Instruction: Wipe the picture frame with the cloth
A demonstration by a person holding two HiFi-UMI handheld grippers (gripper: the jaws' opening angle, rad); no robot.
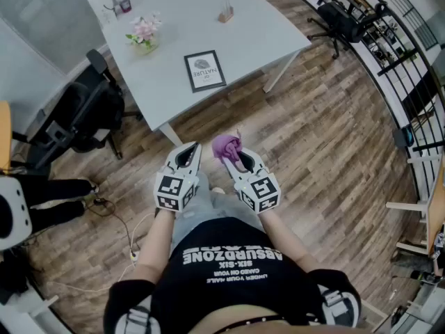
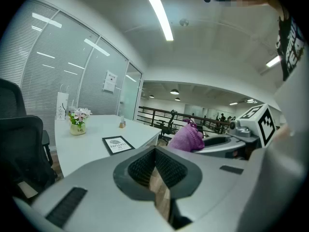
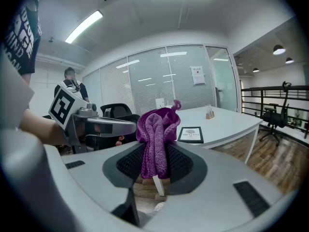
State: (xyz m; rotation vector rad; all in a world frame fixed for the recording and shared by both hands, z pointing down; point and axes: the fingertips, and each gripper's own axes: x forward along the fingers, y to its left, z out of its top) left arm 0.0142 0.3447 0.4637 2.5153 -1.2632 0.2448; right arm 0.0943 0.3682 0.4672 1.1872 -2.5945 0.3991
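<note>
Right gripper (image 1: 235,157) has its fingers clamped on the bunched purple knitted cloth (image 1: 225,146) at centre frame, ready for wiping. The left gripper (image 1: 188,153) beside it has its fingers together on nothing. The black-framed picture (image 1: 205,71) lies flat on the white surface (image 1: 264,26), upper middle, well apart, so I reckon the approach comes first.

White surface (image 1: 243,37) upper centre, carrying pink flowers in a pot (image 1: 144,33) and a small stand (image 1: 225,12). Black office chair (image 1: 76,120) left, another (image 1: 344,16) upper right. Wood floor (image 1: 327,145), cable (image 1: 118,221) lower left.
</note>
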